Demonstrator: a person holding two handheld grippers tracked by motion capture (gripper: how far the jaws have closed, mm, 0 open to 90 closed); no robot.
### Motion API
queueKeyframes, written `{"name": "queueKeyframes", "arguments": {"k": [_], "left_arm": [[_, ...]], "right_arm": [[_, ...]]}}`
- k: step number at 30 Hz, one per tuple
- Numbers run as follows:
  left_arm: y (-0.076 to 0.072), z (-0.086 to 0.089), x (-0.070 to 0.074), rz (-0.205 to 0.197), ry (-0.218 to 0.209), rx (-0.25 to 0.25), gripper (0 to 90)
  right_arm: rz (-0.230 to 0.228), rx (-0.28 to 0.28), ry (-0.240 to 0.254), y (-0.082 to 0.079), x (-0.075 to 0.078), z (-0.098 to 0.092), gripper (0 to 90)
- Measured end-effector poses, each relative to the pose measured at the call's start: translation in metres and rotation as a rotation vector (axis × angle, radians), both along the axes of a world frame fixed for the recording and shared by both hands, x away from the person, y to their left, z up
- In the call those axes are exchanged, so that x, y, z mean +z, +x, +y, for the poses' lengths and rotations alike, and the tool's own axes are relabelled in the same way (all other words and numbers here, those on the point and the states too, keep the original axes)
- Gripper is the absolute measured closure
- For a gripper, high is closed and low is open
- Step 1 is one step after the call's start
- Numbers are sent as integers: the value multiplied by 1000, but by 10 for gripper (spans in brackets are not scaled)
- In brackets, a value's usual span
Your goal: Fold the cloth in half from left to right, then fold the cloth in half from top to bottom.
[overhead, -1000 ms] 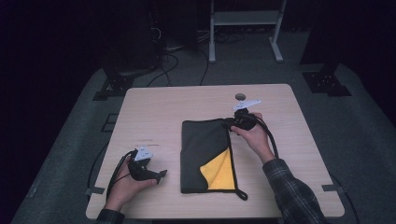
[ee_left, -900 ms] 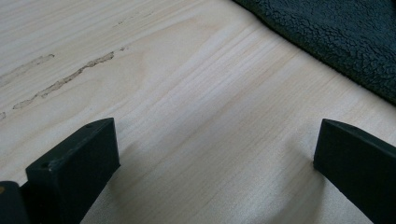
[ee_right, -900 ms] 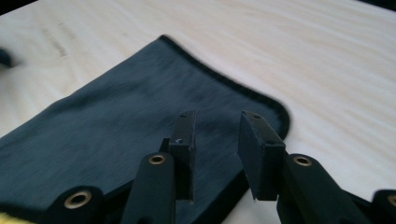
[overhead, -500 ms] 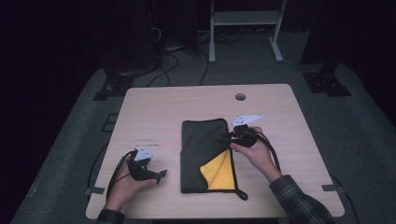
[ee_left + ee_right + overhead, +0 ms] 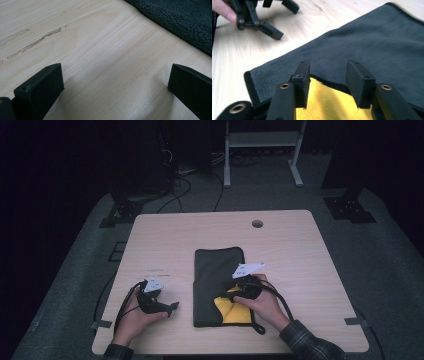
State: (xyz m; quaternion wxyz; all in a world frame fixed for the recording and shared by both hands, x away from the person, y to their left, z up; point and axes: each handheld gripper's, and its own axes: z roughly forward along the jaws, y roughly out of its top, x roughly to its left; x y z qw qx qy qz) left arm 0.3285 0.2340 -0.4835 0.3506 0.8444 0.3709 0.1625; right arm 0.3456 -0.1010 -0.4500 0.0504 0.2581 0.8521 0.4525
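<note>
The dark cloth (image 5: 215,280) lies in the middle of the surface (image 5: 295,245), its long axis running near to far, with a yellow lining (image 5: 231,310) bared at its near right corner. The right tool (image 5: 239,287) hangs directly over the slanting black hem where dark meets yellow; in the right gripper view the hem (image 5: 329,83) runs across the gap just ahead of its jaws, which have just been opening and stand apart with only cloth below them, nothing pinched. So the right hand (image 5: 262,302) is the nearer one by far, and any grasp of that hem looks to need only a short drop forward. The left tool (image 5: 167,307) rests released on bare wood to the left, jaws spread wide and aimed right toward the cloth's left edge (image 5: 175,22), near it but apart. Nothing lies between either tool and the cloth; a cable hole (image 5: 257,224) sits far back, well clear.
</note>
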Motion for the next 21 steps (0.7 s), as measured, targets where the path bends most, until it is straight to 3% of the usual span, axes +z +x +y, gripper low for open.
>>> {"name": "queueKeyframes", "arguments": {"k": [7,15,19,21], "left_arm": [[0,0,0,0,0,0,0],[0,0,0,0,0,0,0],[0,0,0,0,0,0,0],[0,0,0,0,0,0,0]], "right_arm": [[-7,36,-29,-4,-13,22,489],[-22,61,-81,-6,-25,28,500],[-46,71,-107,-10,-27,31,535],[-59,75,-119,-12,-27,31,598]]}}
